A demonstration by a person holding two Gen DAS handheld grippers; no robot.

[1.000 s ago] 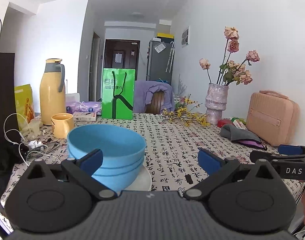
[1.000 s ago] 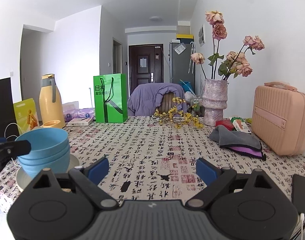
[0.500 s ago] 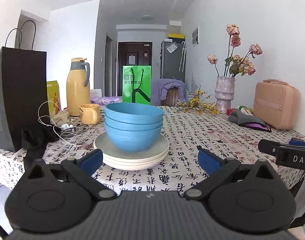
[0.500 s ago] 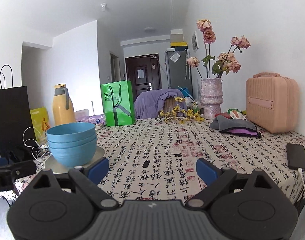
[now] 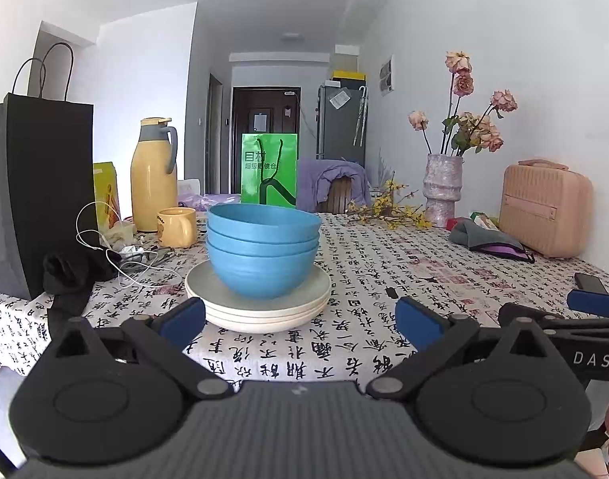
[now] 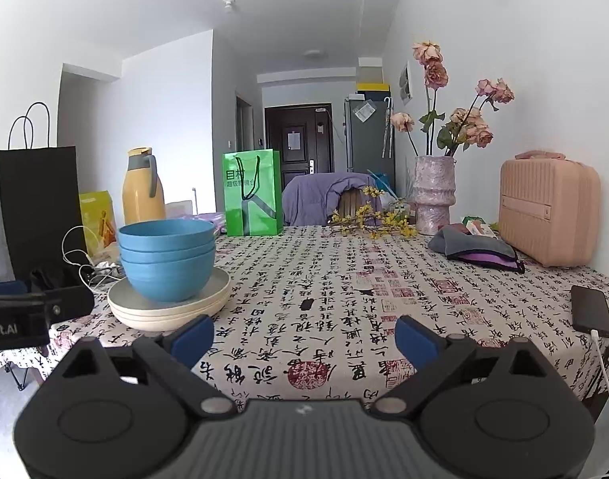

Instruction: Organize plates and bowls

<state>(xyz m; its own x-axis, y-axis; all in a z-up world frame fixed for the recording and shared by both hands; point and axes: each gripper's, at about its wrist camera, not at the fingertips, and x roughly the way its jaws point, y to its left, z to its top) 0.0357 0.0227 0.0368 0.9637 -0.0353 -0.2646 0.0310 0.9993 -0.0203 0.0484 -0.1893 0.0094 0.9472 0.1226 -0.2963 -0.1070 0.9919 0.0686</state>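
on the near left part of the table (image 5: 384, 279), w/ its calligraphy-print cloth, we see three blue bowls (image 5: 263, 251) nested upright on a stack of cream plates (image 5: 258, 299). our left gripper (image 5: 300, 321) sits just short of the table's near edge, fingers spread wide apart & holding nothing; the stack is straight ahead beyond the fingertips, slightly left of centre, not touching them. our right gripper (image 6: 303, 335) is likewise spread apart & empty, w/ the bowls (image 6: 167, 263) & plates (image 6: 169, 303) off to its far left, well clear of the left fingertip.

left view only: a yellow mug (image 5: 177, 226) behind-left of the stack, just beside a yellow thermos (image 5: 154, 175), plus the right gripper's arm at the right edge. right view only: a phone (image 6: 591, 311) w/ cable on the near right of the cloth shown in full, & the left gripper's body at the left edge. both views show a black bag (image 6: 41, 207), green bag (image 6: 253, 193), vase (image 6: 433, 195) & pink case (image 6: 550, 209).
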